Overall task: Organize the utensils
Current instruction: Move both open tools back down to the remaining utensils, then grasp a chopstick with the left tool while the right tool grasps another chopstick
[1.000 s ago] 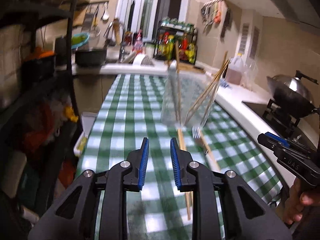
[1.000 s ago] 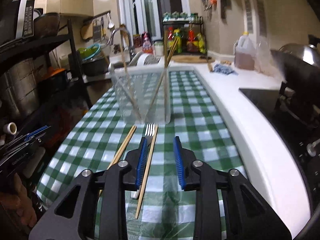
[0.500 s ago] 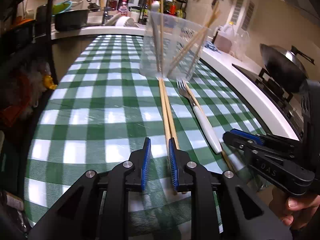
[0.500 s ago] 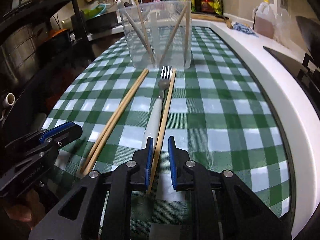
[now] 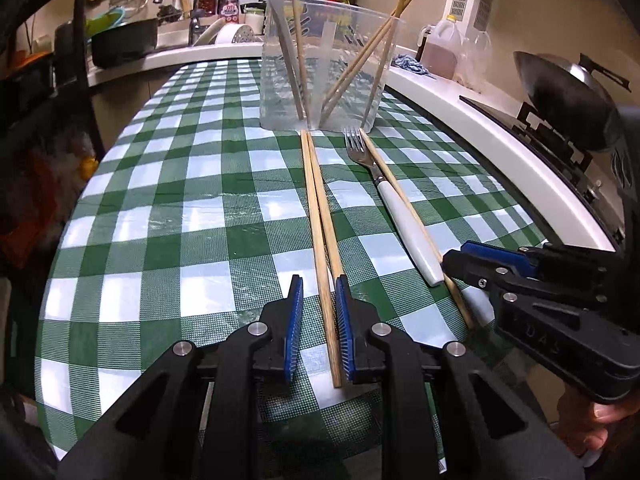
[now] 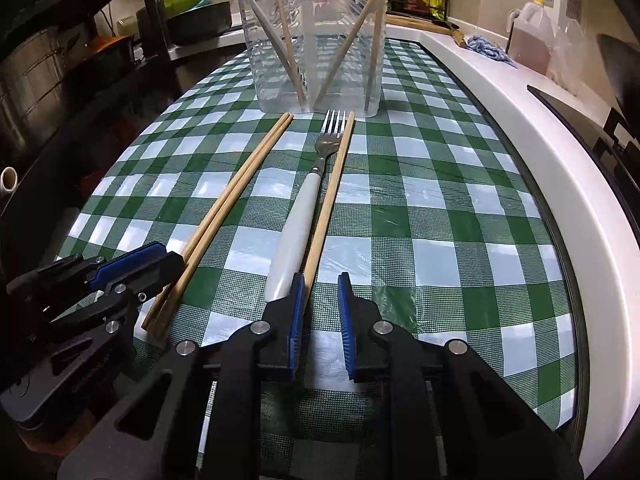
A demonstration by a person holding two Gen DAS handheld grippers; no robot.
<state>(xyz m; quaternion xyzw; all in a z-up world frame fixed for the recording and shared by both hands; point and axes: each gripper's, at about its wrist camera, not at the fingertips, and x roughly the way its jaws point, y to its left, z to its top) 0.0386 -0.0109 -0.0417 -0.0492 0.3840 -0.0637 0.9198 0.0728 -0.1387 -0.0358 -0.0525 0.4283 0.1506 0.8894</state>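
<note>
A pair of wooden chopsticks (image 5: 316, 200) lies on the green checked tablecloth (image 5: 192, 216), pointing at a clear plastic cup (image 5: 328, 60) that holds several chopsticks. My left gripper (image 5: 318, 280) is open low over the pair's near ends, with both sticks between its blue pads and a gap on the left. A white-handled fork (image 6: 298, 208) and a single chopstick (image 6: 329, 200) lie side by side to the right. My right gripper (image 6: 320, 278) is open around that chopstick's near end, with the stick against its left pad. The fork handle lies just outside that pad.
A white counter edge (image 6: 520, 128) runs along the right side. Beyond it stand a stove with a dark wok (image 5: 568, 96) and a jug (image 5: 440, 52). A black shelf (image 6: 60, 80) stands at the left, and a sink with dishes is behind the cup. The table's front edge is right under both grippers.
Both grippers have come down and tilted toward the table, closing in on the near ends of the chopsticks. Their jaws have narrowed a little.
</note>
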